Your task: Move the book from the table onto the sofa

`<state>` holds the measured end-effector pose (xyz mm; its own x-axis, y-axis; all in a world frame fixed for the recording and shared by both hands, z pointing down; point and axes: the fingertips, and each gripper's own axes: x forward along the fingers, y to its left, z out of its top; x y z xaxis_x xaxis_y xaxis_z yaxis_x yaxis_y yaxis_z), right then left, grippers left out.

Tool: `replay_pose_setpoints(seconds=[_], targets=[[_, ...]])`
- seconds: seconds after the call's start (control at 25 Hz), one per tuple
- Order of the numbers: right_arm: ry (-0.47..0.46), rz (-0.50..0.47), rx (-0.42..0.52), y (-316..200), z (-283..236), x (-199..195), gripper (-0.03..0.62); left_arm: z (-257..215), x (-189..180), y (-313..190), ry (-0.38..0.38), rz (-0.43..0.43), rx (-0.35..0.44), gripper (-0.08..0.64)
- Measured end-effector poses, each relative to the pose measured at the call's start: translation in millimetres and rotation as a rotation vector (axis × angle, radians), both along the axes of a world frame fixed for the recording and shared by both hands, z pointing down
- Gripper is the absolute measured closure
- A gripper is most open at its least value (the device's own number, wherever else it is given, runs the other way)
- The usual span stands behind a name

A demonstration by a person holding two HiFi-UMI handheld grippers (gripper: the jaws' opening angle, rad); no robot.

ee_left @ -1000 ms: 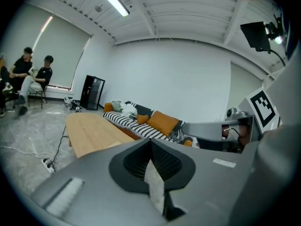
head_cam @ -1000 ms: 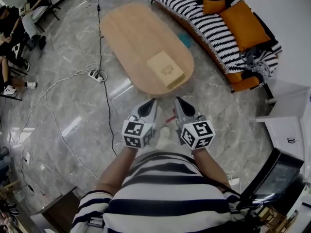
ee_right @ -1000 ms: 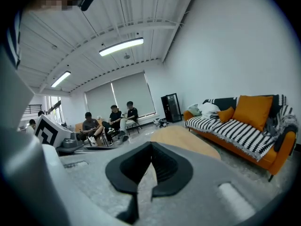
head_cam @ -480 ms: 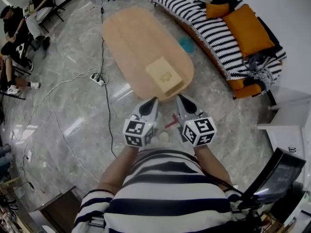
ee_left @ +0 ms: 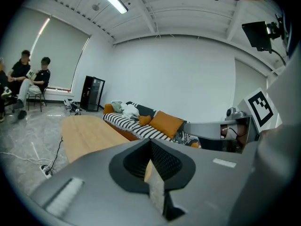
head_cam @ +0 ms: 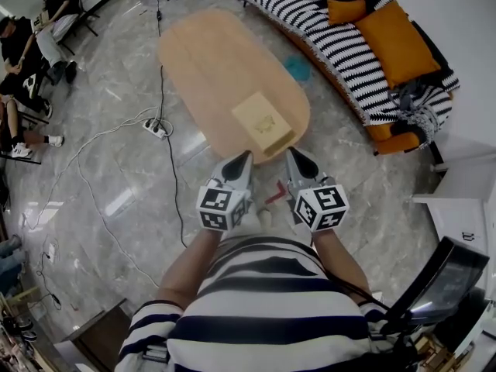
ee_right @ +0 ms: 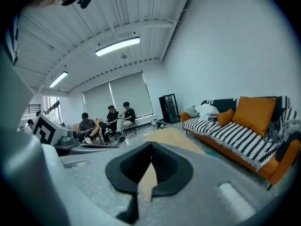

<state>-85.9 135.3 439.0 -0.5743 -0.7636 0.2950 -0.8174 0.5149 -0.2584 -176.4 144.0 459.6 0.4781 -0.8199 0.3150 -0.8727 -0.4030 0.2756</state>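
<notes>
The tan book (head_cam: 263, 123) lay near the oval worktop's (head_cam: 203, 56) six-o'clock end, with the striped sofa (head_cam: 341, 45) at two o'clock. The left tongs (head_cam: 246, 156) and right tongs (head_cam: 292, 153), both clenched on nothing, hovered by the worktop's edge.

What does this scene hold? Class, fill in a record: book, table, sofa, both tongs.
table: oval, wooden
book: tan, flat on the table's near end
sofa: orange and striped, right of the table
left tongs: shut, empty, pointing toward the table
right tongs: shut, empty, beside the left tongs
task: book not yet touched
</notes>
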Motion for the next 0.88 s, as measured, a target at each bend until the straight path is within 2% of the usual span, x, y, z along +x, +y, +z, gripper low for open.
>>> replay_pose_setpoints(seconds=[0.28,0.88], targets=[[0.018,0.006,-0.029,-26,7,-7,0.598,4,-4,-26,0.02,0.011,-0.027,0.557],[0.033,0.011,-0.104,-79,33,-32,0.598,40,-22,-74,0.006,0.049,-0.109,0.558]])
